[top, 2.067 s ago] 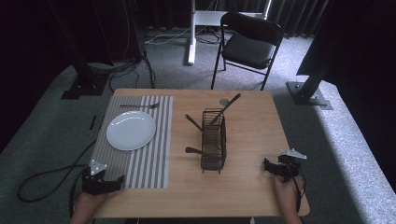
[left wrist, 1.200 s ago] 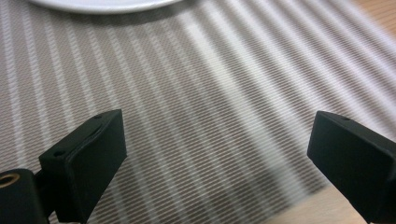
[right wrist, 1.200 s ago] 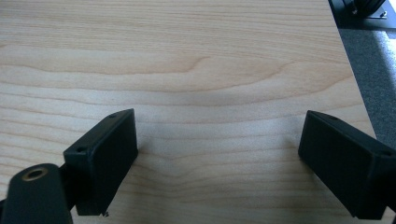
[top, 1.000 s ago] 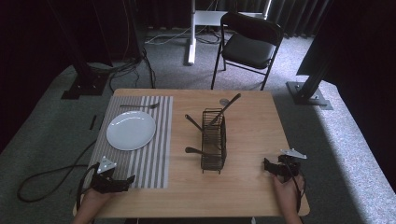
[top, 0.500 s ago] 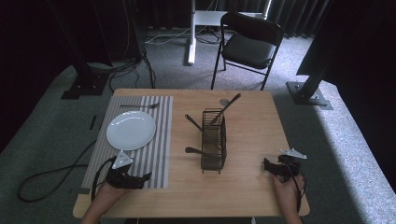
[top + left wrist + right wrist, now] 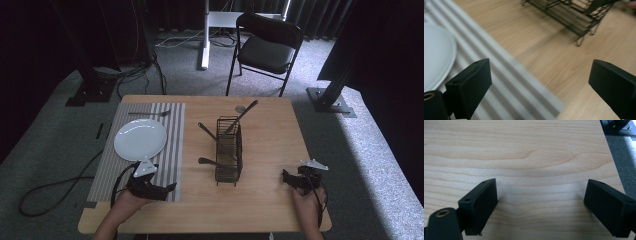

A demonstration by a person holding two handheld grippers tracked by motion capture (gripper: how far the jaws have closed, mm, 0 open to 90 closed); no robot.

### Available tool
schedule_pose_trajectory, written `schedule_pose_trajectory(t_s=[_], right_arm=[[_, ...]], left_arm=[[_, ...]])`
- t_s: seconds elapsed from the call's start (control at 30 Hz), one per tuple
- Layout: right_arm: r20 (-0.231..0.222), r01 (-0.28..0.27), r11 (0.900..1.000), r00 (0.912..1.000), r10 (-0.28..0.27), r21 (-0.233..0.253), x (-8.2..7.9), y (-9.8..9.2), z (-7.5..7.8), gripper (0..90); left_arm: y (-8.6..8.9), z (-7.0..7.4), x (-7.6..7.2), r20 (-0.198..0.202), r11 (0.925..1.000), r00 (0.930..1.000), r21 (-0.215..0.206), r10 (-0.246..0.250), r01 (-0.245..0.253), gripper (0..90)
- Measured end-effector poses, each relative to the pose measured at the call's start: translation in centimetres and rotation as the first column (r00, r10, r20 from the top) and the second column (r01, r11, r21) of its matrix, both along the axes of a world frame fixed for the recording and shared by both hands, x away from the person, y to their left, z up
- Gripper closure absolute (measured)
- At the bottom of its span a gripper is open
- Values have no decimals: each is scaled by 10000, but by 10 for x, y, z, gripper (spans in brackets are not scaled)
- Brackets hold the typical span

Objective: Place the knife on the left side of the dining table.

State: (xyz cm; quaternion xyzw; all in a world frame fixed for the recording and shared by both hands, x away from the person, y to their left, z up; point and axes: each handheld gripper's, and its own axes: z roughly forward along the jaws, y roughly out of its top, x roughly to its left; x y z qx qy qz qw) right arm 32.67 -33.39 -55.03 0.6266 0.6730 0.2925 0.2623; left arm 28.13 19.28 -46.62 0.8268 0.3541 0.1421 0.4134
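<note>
1. Looking down through the high view, I see my left gripper (image 6: 167, 189) low in the lower left of the frame, at the near right corner of the striped placemat (image 6: 170, 150), its jaws spread and pointing right toward the wire basket (image 6: 229, 150) at frame centre. The left hand (image 6: 131, 200) grips it from behind, the forearm entering from the bottom edge at a slant. The white plate (image 6: 140, 139) lies just above it on the mat, and a fork (image 6: 148, 113) rests at the mat's far end. My right gripper (image 6: 286, 178) sits in the lower right, jaws pointing left toward the basket and well apart from it; the right hand (image 6: 307, 202) comes up from the bottom edge behind it. Dark utensils (image 6: 240, 119) stick out of the basket.

2. In the left gripper view, my two black jaws stand wide apart with nothing between them. The placemat (image 6: 506, 85) runs diagonally under them, the plate (image 6: 436, 62) fills the left edge, and the basket (image 6: 574, 17) sits blurred along the top, near but untouched.

3. In the right gripper view, my jaws stand wide apart and hold nothing, low over the bare wooden table (image 6: 529, 157). Grey floor (image 6: 621, 157) shows at the right edge.
</note>
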Motion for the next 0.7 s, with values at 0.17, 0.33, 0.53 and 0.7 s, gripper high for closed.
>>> schedule_pose_trajectory(t_s=[0.17,0.33,0.53,0.7], right_arm=[[-2,-5,10000,10000,5,-10,0,0,0,111],[2,-10,10000,10000,10,-16,0,0,0,112],[0,-9,10000,10000,9,-15,0,0,0,112],[0,-8,10000,10000,8,-15,0,0,0,112]], left_arm=[[-13,8,0,157,9995,9994,-79,-312,314,60],[-28,18,0,347,9970,9966,-164,-747,753,61],[-42,33,2,494,9921,9922,-462,-1144,1166,61],[-50,40,2,605,9881,9887,-607,-1374,1411,61]])
